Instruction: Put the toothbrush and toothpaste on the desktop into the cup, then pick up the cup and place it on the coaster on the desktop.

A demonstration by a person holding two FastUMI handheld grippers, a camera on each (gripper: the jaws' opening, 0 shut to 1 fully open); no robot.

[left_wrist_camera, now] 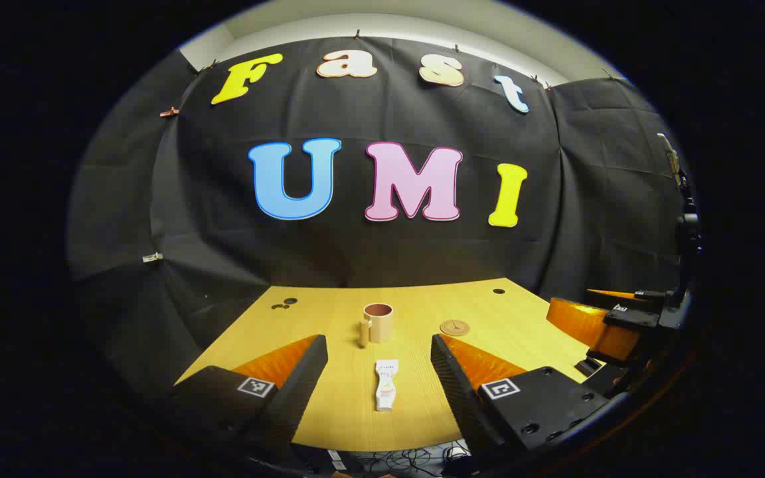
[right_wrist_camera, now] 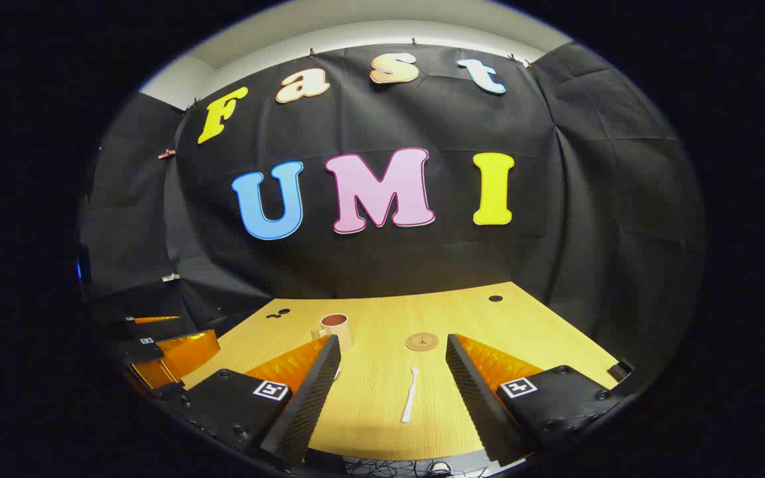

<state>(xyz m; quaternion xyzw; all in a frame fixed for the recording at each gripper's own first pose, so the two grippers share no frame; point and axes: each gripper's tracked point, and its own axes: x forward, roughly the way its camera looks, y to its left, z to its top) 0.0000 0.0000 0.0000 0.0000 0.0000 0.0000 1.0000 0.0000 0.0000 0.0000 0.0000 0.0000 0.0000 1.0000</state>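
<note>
Black cloth backs a yellow worktop (left_wrist_camera: 329, 398) where the paste (left_wrist_camera: 386, 384) lies before the cup (left_wrist_camera: 378, 322), coaster (left_wrist_camera: 454, 326) to its side. Both hand-held grippers, left (left_wrist_camera: 378, 362) and right (right_wrist_camera: 392, 382), gape wide and empty. Lower the right one squarely over the brush (right_wrist_camera: 410, 394), fingers straddling its thin handle, and close gently near mid-length so it lifts level.

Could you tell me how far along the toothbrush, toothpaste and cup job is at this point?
Nothing looks done yet. The toothpaste lies flat on the desktop in front of the open left tool, and the toothbrush lies between the open right tool's fingers, ungripped. The cup stands beside the coaster, not on it. Both loadings and the cup move remain.
</note>
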